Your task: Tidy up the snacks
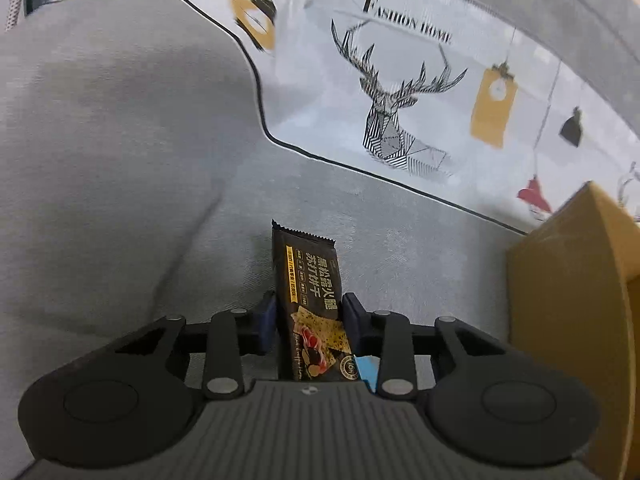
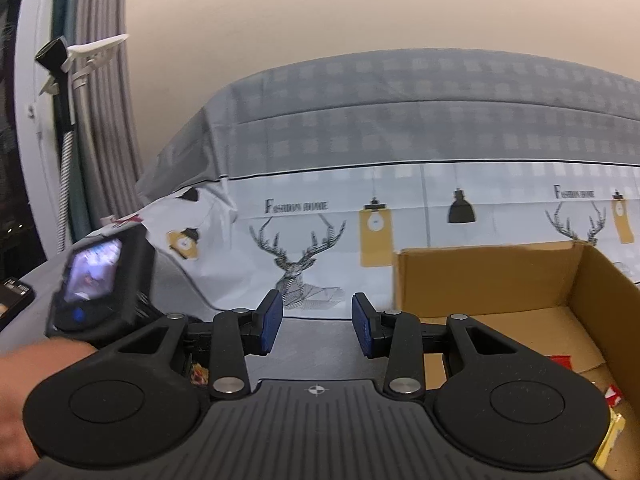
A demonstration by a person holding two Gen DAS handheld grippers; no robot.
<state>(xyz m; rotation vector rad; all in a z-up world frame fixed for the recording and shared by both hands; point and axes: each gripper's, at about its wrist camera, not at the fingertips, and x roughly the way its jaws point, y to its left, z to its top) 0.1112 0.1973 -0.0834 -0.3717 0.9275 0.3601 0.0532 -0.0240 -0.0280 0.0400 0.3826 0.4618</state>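
The blue pads (image 1: 267, 322) of the left gripper (image 1: 308, 320) are pressing on both sides of a dark cracker packet (image 1: 310, 300), holding it upright with its crimped top edge pointing away from the camera, above the grey cloth (image 1: 120, 140). Just to the right of that gripper, the corner of a cardboard box (image 1: 568, 280) is showing.

The right gripper (image 2: 317, 326) is standing with its fingers partly apart, nothing between the pads (image 2: 272, 320), pointing toward the near wall of the same cardboard box (image 2: 480, 280). Inside the box, at the lower right, a few wrappers (image 2: 610, 436) in red and yellow are lying on its floor. At the left of that view, the person's hand (image 2: 16, 392) is gripping the other tool, whose small screen (image 2: 94, 270) is glowing.

Beyond both, a sheet printed with deer heads (image 2: 298, 256) and hanging lamps is draping over something bulky, a grey checked band (image 2: 440, 120) above it, then a plain wall.
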